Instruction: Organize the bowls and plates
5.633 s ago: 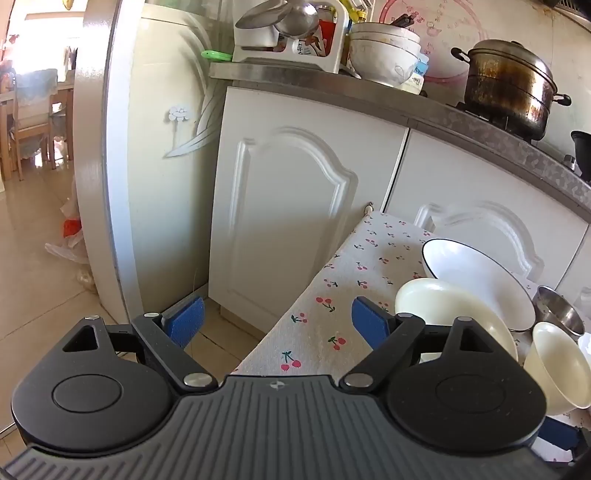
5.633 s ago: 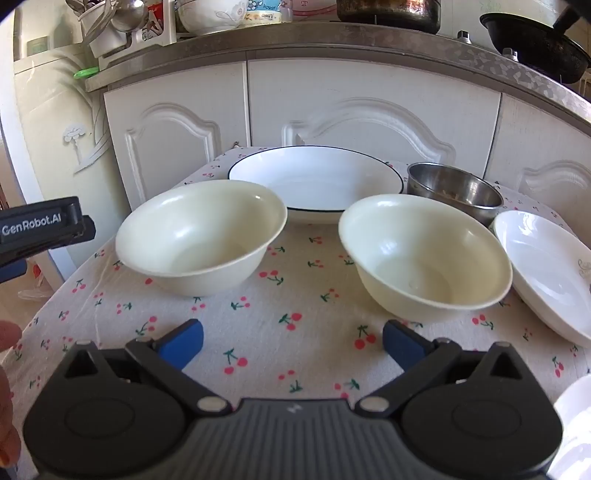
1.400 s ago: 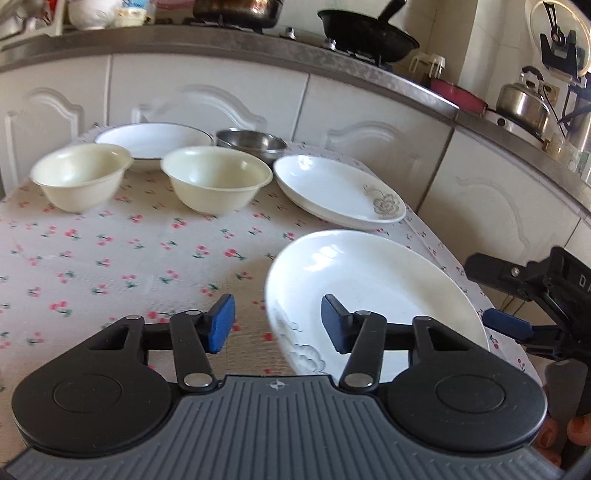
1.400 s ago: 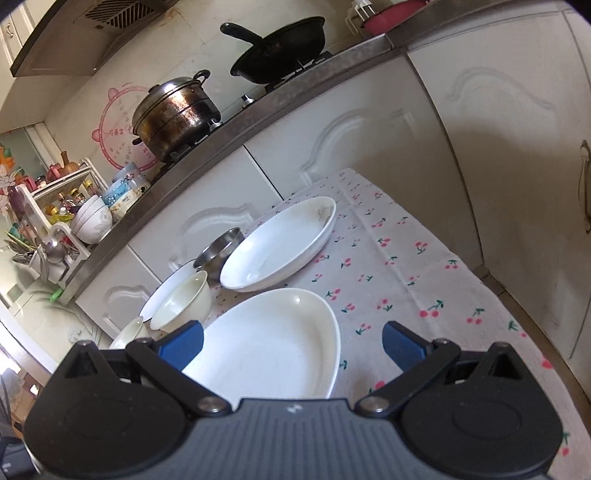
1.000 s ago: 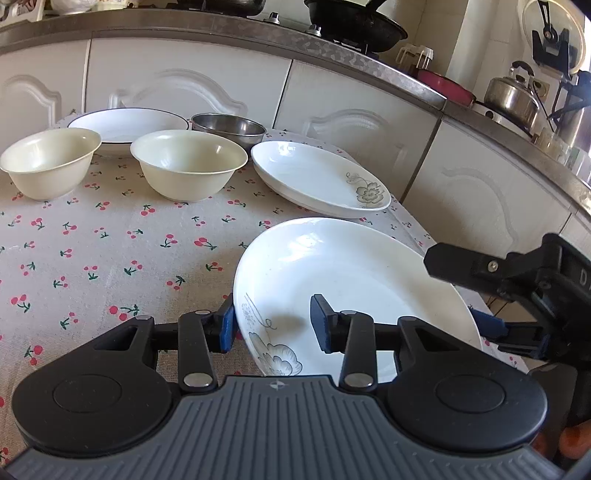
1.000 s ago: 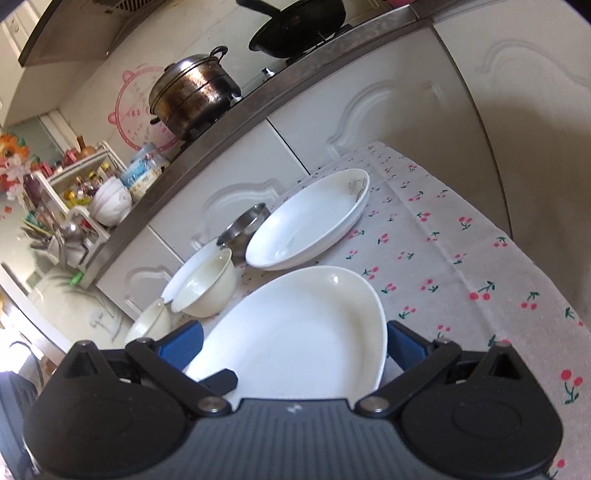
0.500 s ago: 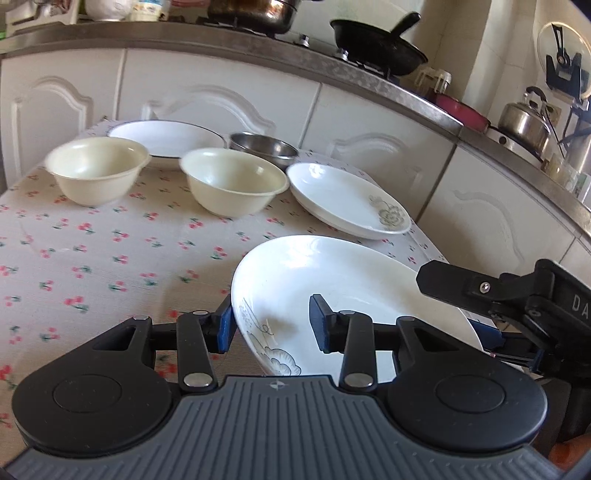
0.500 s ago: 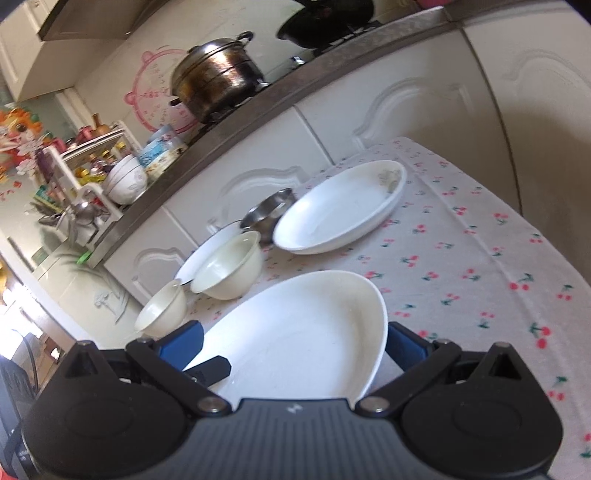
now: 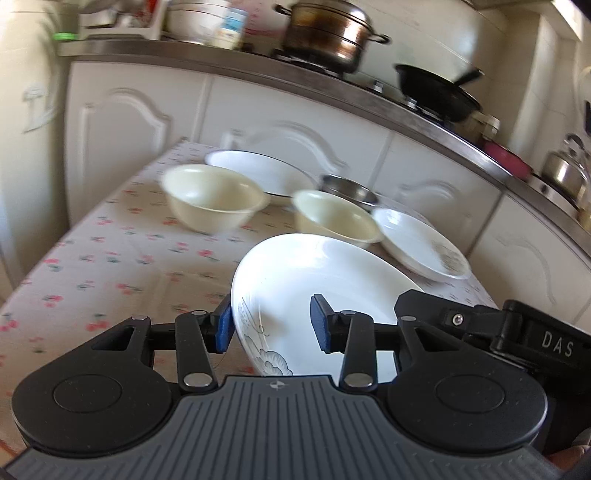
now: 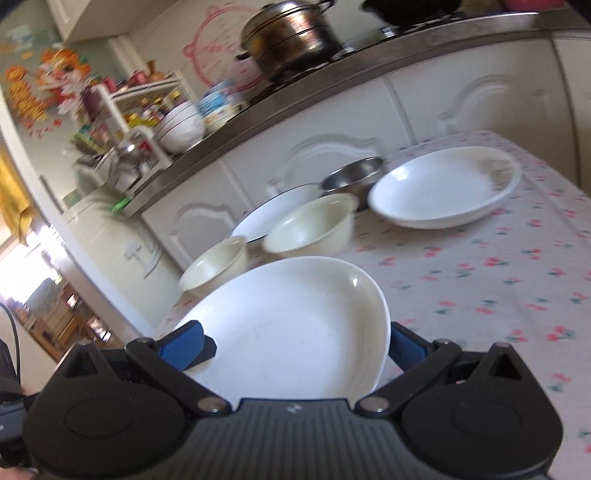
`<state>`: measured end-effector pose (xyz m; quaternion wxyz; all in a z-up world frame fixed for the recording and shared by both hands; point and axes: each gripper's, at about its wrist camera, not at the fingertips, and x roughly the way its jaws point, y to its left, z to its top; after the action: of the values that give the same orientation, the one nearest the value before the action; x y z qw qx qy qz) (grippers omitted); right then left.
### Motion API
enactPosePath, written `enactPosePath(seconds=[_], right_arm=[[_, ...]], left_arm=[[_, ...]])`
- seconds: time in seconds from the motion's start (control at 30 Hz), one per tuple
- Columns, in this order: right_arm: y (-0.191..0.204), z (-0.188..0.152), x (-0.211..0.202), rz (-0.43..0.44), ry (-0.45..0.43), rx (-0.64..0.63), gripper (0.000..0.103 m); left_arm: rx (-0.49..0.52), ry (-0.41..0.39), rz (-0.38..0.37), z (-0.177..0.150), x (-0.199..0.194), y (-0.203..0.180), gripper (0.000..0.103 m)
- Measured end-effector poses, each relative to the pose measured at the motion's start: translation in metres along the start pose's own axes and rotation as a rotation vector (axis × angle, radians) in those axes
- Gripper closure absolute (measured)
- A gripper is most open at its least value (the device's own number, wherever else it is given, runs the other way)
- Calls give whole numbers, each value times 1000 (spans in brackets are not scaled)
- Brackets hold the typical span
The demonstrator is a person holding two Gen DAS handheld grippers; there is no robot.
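A white plate [image 9: 325, 280] with a grey flower print hangs just above the cherry-print tablecloth [image 9: 110, 258]. My left gripper [image 9: 271, 328] is shut on its near rim, one blue pad outside and one inside. In the right wrist view the same plate [image 10: 288, 325] lies between the wide-spread fingers of my right gripper [image 10: 293, 347], which stands open around its edge. Two cream bowls [image 9: 210, 199] [image 9: 332, 218], a black-rimmed white plate [image 9: 258, 170], a steel bowl [image 9: 349, 188] and a second flowered plate [image 9: 421, 240] stand further back.
White cabinet doors [image 9: 122, 122] close off the table's far side. Above them a counter carries a lidded pot [image 9: 325, 33], a black pan [image 9: 436, 96], a kettle [image 9: 565, 173] and a dish rack [image 10: 147, 122]. A pale fridge [image 10: 110, 236] stands to the left.
The left jaws closed on the plate's rim about a second ago. Since then both grippers have moved leftward along the table with the plate between them, and both have rolled.
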<state>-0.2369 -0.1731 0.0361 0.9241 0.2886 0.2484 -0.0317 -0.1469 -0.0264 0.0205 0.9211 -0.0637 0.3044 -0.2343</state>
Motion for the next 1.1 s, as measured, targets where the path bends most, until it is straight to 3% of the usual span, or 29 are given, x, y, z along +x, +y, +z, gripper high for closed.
enactPosePath(seconds=[0.43, 0.73, 0.83, 0.93, 1.0, 1.1], right_arm=[[63, -13, 56, 99, 80, -122, 0], [82, -24, 71, 92, 119, -180, 0], [82, -21, 71, 79, 129, -177, 1], [77, -12, 63, -12, 100, -147, 1], [69, -1, 53, -76, 55, -120, 1], [50, 19, 34, -145, -43, -50, 1]], left_arm=[[-121, -36, 130, 8, -8, 71, 55], [-173, -11, 119, 9, -2, 92, 55], [-194, -19, 132, 12, -7, 95, 42], [-207, -34, 133, 13, -18, 99, 31], [-191, -41, 133, 14, -25, 98, 17], [-157, -56, 118, 14, -34, 88, 6]])
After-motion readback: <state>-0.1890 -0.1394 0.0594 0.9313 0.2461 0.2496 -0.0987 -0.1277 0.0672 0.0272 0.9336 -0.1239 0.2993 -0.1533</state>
